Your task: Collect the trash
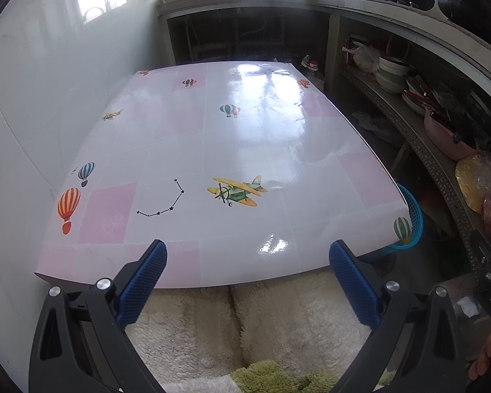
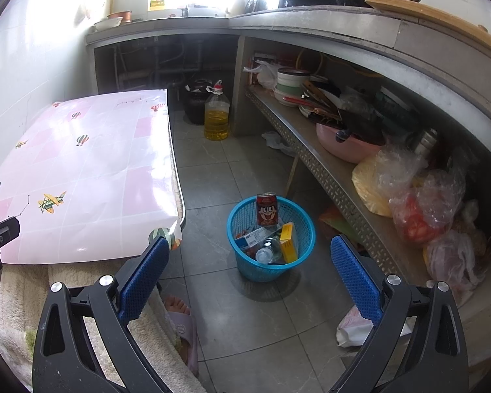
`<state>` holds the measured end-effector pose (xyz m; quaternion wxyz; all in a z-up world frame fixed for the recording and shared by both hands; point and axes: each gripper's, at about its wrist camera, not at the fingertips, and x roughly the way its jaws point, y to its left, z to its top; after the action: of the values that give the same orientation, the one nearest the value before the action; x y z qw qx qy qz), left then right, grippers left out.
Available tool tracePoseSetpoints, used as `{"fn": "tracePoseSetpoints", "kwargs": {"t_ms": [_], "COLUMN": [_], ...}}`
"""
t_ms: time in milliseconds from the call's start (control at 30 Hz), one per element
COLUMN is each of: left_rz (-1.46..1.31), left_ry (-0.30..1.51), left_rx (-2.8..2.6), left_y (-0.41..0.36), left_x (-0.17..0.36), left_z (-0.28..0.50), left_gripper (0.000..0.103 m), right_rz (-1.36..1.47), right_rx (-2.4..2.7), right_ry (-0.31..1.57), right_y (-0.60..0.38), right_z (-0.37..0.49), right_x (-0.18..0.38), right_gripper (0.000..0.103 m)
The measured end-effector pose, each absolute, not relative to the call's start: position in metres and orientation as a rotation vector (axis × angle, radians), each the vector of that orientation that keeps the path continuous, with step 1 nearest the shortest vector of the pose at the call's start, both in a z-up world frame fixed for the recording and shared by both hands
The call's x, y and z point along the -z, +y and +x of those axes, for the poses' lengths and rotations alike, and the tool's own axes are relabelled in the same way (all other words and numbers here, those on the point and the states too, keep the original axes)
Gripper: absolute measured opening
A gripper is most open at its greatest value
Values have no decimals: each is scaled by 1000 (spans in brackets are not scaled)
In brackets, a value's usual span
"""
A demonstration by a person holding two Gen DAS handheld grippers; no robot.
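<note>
Two tongs show, both released with their blue pads spread wide and nothing between them. The left tongs [image 1: 247, 276] hang over the near edge of the bench [image 1: 212, 150], whose glossy pink-and-white cover printed with balloons and a small biplane carries no loose items. Below that edge lies a cream fleece blanket [image 1: 245, 324].

The right tongs [image 2: 248, 273] hang above the grey tiled floor, pointing toward 12 o'clock at a blue basket [image 2: 302, 229] standing on the floor just off the bench's corner. Inside the basket are a red can with a cartoon face [image 2: 267, 209], upright toward 12 o'clock, a yellow box [image 2: 288, 242] toward 3 o'clock, a clear plastic bottle [image 2: 266, 251] near the middle, and some printed wrappers [image 2: 250, 238] toward 9 o'clock. At 6 o'clock from the basket, a foot in a pink slipper [image 2: 185, 330] rests on the floor beside the blanket.
</note>
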<state>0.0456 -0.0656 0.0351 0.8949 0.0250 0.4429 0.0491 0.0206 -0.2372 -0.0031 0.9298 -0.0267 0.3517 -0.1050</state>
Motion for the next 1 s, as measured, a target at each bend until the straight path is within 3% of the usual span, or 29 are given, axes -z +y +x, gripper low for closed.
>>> {"fn": "tracePoseSetpoints", "kwargs": {"t_ms": [1000], "left_rz": [58], "left_ry": [919], "left_rx": [-101], "left_y": [-70], "left_x": [-35], "left_z": [44], "left_gripper": [97], "right_rz": [-54], "right_rx": [212], "right_ry": [722], "right_y": [-238], "right_z": [21], "right_x": [4], "right_gripper": [95]}}
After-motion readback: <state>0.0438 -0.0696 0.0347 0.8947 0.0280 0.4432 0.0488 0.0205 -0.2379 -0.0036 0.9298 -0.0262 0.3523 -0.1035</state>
